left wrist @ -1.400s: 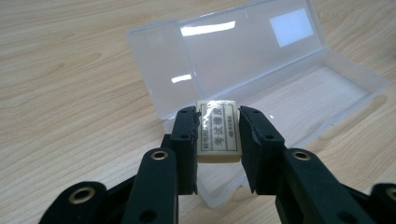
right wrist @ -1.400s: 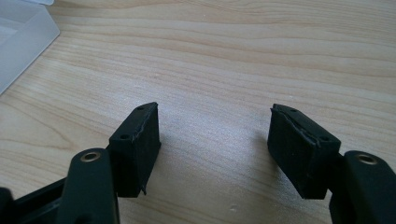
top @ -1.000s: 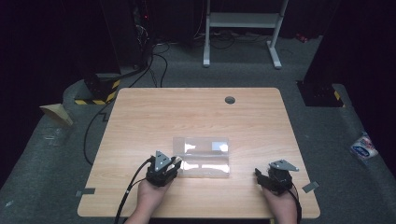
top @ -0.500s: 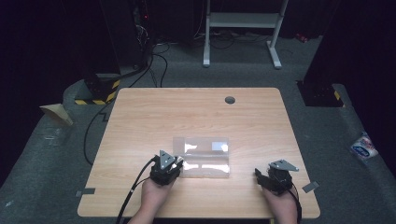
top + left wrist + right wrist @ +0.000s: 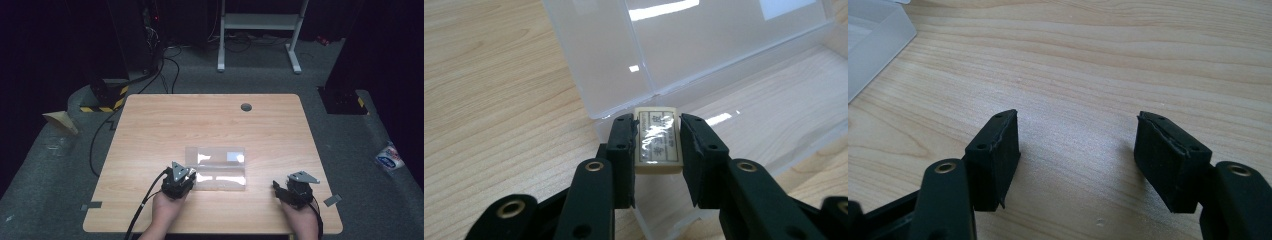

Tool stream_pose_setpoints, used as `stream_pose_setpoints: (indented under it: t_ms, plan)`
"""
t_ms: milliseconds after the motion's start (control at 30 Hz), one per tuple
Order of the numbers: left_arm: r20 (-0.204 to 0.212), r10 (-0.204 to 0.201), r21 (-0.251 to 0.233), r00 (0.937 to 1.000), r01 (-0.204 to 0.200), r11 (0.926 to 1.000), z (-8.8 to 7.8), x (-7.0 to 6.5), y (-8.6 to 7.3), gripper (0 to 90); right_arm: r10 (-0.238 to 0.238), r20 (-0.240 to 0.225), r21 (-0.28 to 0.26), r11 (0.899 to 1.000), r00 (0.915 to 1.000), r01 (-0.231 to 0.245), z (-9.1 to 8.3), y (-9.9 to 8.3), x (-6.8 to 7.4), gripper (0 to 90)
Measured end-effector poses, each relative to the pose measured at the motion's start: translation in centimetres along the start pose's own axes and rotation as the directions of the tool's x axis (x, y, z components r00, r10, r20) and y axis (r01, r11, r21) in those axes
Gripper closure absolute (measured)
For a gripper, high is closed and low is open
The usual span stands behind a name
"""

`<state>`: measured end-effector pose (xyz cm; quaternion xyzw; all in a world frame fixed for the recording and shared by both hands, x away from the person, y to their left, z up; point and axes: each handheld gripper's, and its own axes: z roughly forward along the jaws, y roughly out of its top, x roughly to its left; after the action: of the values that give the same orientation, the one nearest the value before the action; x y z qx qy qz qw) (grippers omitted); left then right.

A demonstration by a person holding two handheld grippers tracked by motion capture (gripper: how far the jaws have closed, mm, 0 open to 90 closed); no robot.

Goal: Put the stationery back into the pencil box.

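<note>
The left gripper (image 5: 658,142) is clamped on a small cream eraser (image 5: 657,140) in a printed wrapper, holding it over the near left corner of an open clear plastic box (image 5: 744,115), whose lid stands raised behind it. The right gripper (image 5: 1078,150), its jaws apart with nothing between them, rests well apart from the box over the bare wooden table (image 5: 210,125).

A lab: equipment rack (image 5: 135,35), floor cables (image 5: 170,70), bare test table (image 5: 210,125).
</note>
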<state>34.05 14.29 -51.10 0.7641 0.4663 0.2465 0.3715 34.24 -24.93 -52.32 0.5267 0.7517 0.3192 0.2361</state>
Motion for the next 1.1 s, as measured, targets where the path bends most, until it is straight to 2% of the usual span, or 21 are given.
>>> stream_pose_setpoints:
  t_ms: [367, 433, 467, 633, 700, 1000, 1100]
  plan:
    - [-0.009, -0.003, 0.016, 1.0000, 0.003, 0.9999, 0.1, 0.1, -0.2, 67.2, 0.000, 0.000, 0.000, 1.000, 1.0000, 0.000, 0.0, 0.0, 0.0, 34.1]
    - [-0.006, -0.009, 0.004, 0.9999, 0.009, 1.0000, 0.1, 0.1, -0.2, 63.4, 0.000, 0.000, 0.000, 1.000, 1.0000, 0.000, 0.0, 0.0, 0.0, 34.1]
    - [0.010, -0.030, 0.002, 0.9995, 0.030, 0.9995, 0.0, 0.3, -0.2, 61.8, 0.000, 0.000, 0.000, 1.000, 1.0000, 0.000, 0.0, 0.0, 0.0, 34.1]
    - [0.038, -0.055, -0.014, 0.9978, 0.055, 0.9984, -0.4, 0.8, 0.1, 58.5, 0.000, 0.000, 0.000, 1.000, 1.0000, 0.000, 0.0, 0.0, 0.0, 34.1]
    - [0.062, -0.055, -0.026, 0.9965, 0.057, 0.9981, -0.5, 1.0, 0.2, 55.6, 0.000, 0.000, 0.000, 1.000, 1.0000, 0.000, 0.0, 0.0, 0.0, 34.1]
    - [0.121, -0.049, -0.035, 0.9914, 0.053, 0.9979, -1.0, 1.8, 0.4, 45.8, 0.000, 0.000, 0.000, 1.000, 1.0000, 0.000, 0.0, 0.0, 0.0, 34.1]
    - [0.131, -0.051, -0.047, 0.9901, 0.057, 0.9972, -1.3, 2.1, 0.4, 39.6, 0.000, -0.001, 0.000, 1.000, 1.0000, 0.000, 0.0, 0.0, 0.0, 34.1]
